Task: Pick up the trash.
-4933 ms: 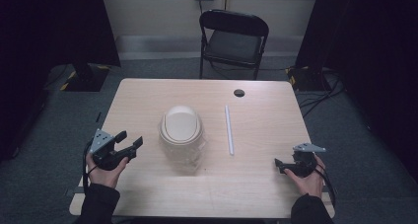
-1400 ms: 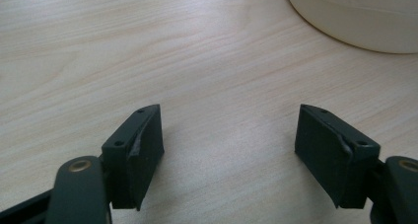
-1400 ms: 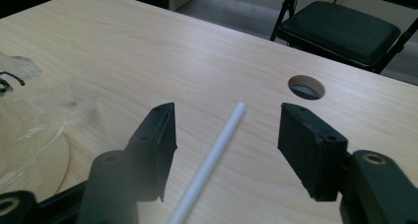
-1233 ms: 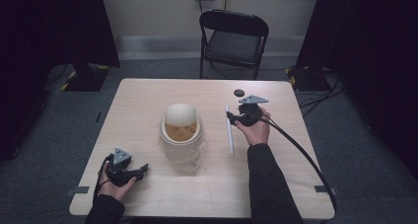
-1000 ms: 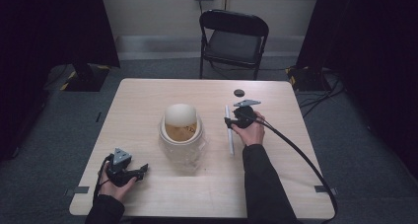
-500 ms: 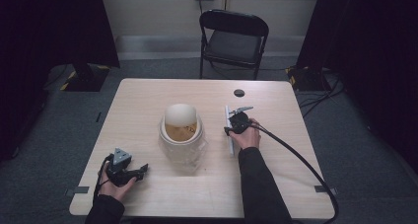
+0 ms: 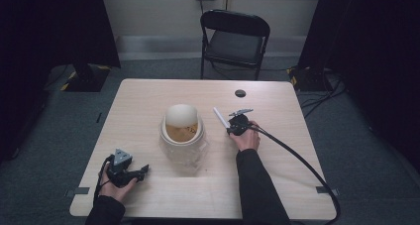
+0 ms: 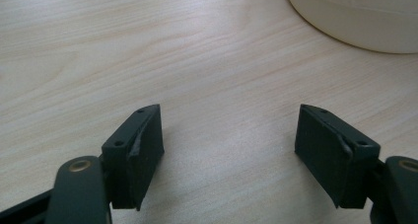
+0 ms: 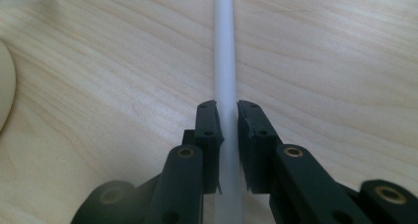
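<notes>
Smooth white rod (image 9: 225,61), perhaps plastic, pinched in right claw (image 9: 227,130).

A pale wood-grain table top (image 7: 148,106) with a smooth, matt finish is seen. The white rod (image 9: 226,61) looks like smooth, matt plastic. The jar (image 7: 184,145) appears to be clear, glossy plastic or glass, and its cream lid (image 7: 181,117) is smooth and matt. The jaws of the right gripper (image 9: 227,130) and the left gripper (image 8: 229,150) are made of matt black plastic, with brass-coloured metal rivets. The folding chair (image 7: 235,39) shows black, faintly shiny padding on a dark frame.
</notes>
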The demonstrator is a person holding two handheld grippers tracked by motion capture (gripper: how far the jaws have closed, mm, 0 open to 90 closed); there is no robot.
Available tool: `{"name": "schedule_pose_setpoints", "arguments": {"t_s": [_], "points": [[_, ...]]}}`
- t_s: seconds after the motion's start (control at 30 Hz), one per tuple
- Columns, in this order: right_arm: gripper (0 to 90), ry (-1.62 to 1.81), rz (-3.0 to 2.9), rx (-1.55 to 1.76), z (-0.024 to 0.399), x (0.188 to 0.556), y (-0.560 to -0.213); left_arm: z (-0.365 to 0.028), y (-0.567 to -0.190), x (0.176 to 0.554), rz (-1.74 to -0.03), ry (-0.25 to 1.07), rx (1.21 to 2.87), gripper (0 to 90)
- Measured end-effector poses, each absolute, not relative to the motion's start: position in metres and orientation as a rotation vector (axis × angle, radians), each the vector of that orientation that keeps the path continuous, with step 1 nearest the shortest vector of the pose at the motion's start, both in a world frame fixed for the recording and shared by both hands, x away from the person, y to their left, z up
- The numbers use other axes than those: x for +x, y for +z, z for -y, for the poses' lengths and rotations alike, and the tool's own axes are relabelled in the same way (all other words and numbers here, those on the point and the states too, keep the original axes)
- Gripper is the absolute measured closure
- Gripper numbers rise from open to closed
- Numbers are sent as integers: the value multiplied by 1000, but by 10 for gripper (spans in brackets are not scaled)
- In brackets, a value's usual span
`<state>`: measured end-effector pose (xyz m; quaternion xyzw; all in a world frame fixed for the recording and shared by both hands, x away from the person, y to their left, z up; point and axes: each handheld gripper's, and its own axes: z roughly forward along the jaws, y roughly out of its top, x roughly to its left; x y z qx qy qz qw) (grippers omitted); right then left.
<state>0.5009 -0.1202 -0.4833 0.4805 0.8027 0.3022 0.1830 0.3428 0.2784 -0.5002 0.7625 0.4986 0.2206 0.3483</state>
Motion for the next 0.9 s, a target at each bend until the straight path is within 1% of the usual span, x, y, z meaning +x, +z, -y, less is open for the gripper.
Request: {"name": "schedule_pose_setpoints", "arguments": {"t_s": [0.1,0.23,0.3,0.77,0.83,0.9], "points": [[805,876,-2256,1333,122,499,-480,-277,-501,343,-1297,568,1964,261],[805,940,-2221,1322,131,493,-470,-277,-501,344,-1304,564,1986,169],[804,976,-2200,1308,136,489,-464,-277,-501,344,-1302,565,1992,159],[805,1334,-1979,1228,191,438,-409,-277,-501,344,-1301,566,1990,164],[805,1386,-1946,1211,198,429,-404,-278,-500,343,-1305,570,1977,189],[804,1429,-1923,1191,204,421,-399,-278,-500,343,-1292,572,1976,241]]}}
